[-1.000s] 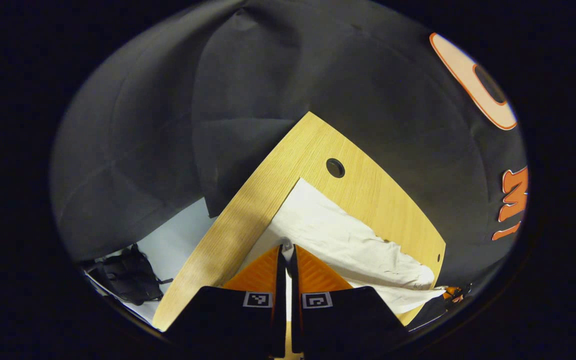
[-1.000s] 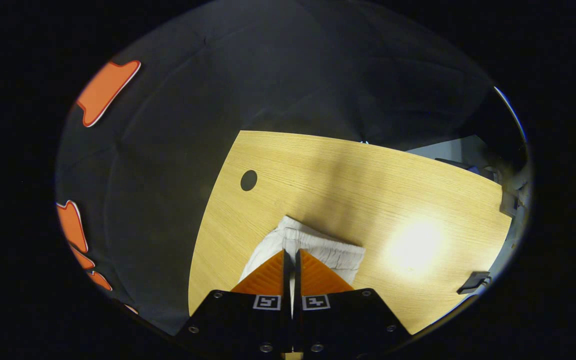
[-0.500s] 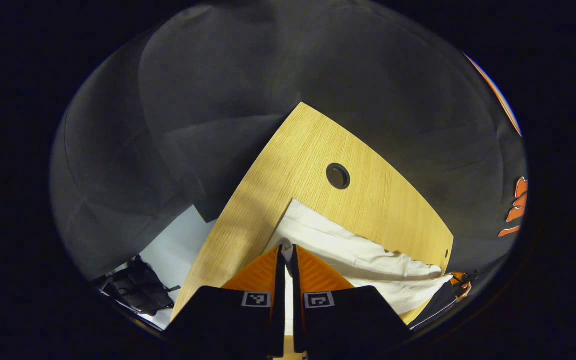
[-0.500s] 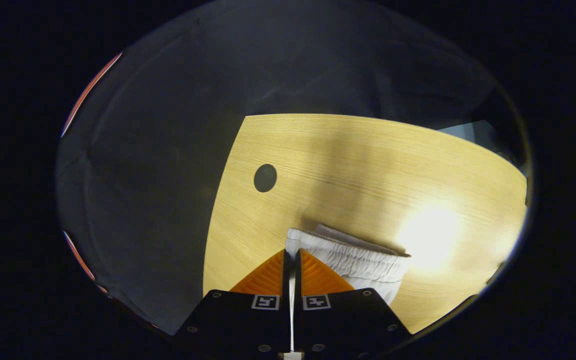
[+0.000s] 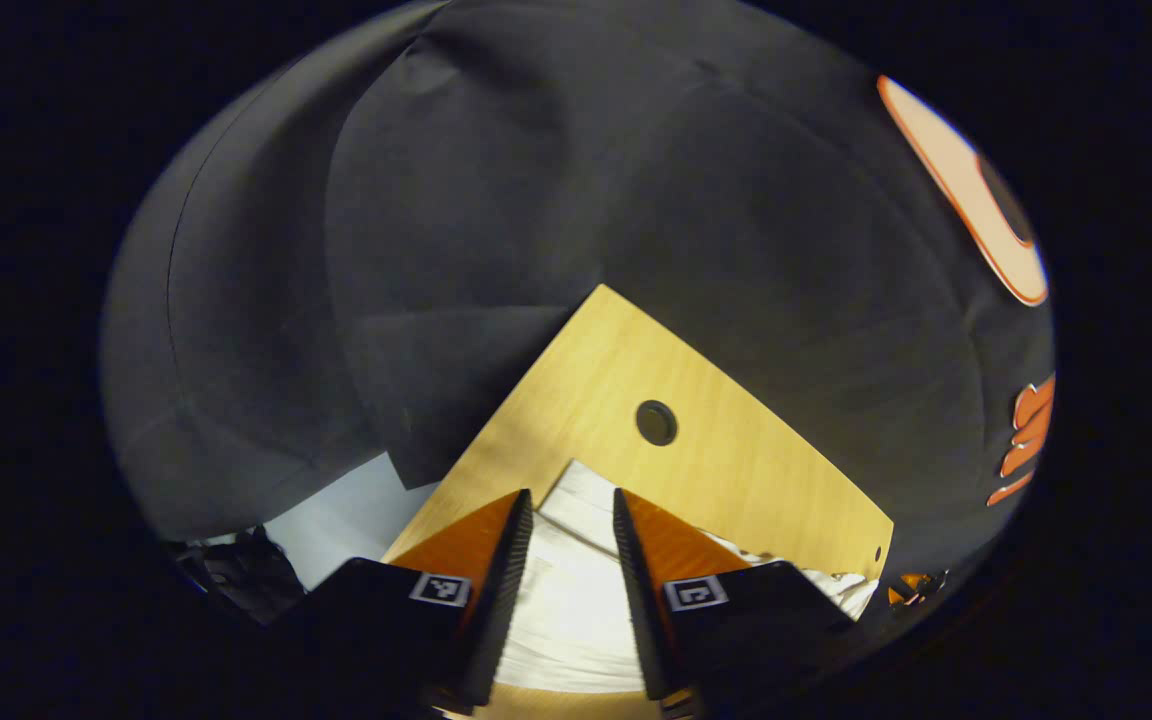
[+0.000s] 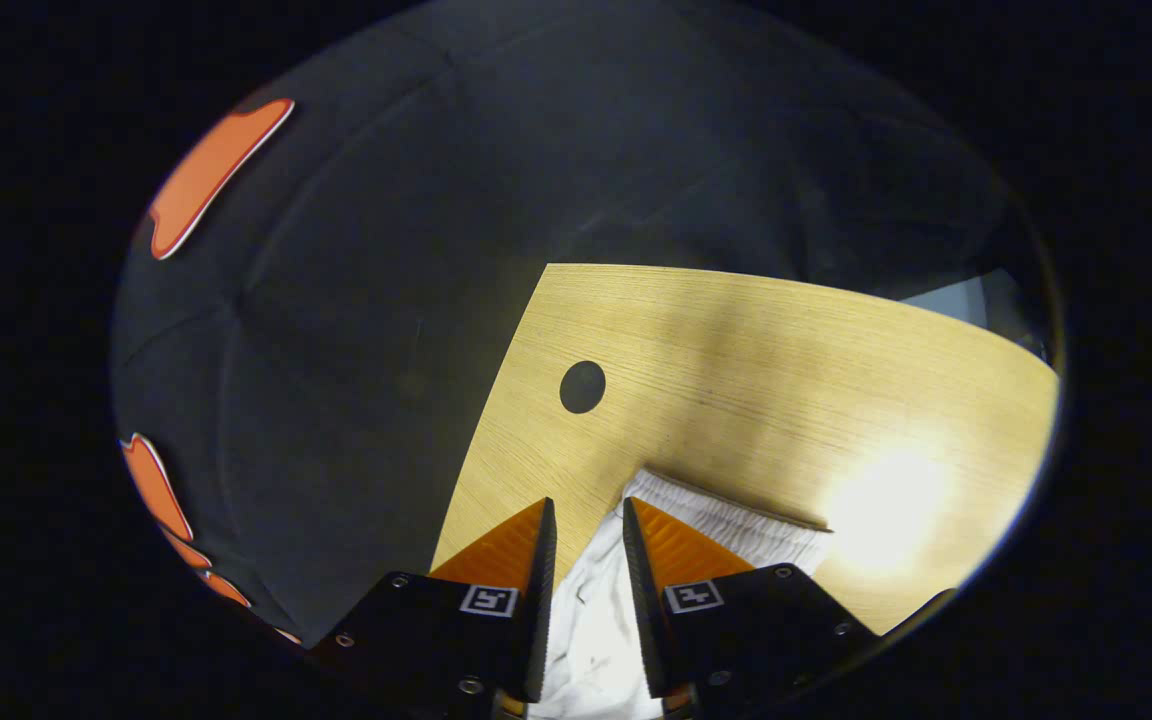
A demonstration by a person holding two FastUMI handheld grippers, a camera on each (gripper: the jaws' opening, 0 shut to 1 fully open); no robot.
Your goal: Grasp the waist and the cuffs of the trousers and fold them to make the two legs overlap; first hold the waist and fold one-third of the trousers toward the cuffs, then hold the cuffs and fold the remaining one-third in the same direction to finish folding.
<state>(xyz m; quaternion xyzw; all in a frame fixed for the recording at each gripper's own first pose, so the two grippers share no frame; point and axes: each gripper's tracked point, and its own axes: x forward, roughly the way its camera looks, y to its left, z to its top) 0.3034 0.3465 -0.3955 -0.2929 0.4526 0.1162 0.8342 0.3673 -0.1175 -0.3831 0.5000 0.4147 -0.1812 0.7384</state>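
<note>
Both claws spread, nothing pinched. Left claw [image 5: 568, 505] hangs over the white trousers [image 5: 576, 590], fingers straddling the cloth near its corner; right claw [image 6: 586, 515] likewise parted above the gathered waistband [image 6: 736, 520]. Trousers lie flat on the wooden counter [image 6: 736, 350], near the edge by the round cable hole [image 6: 582, 387]. Judging by the lay, the legs already overlap, so the open fingers look like a release. Next likely step: grip the waist for the first one-third fold toward the cuffs. Cuffs not clearly identifiable.
</note>
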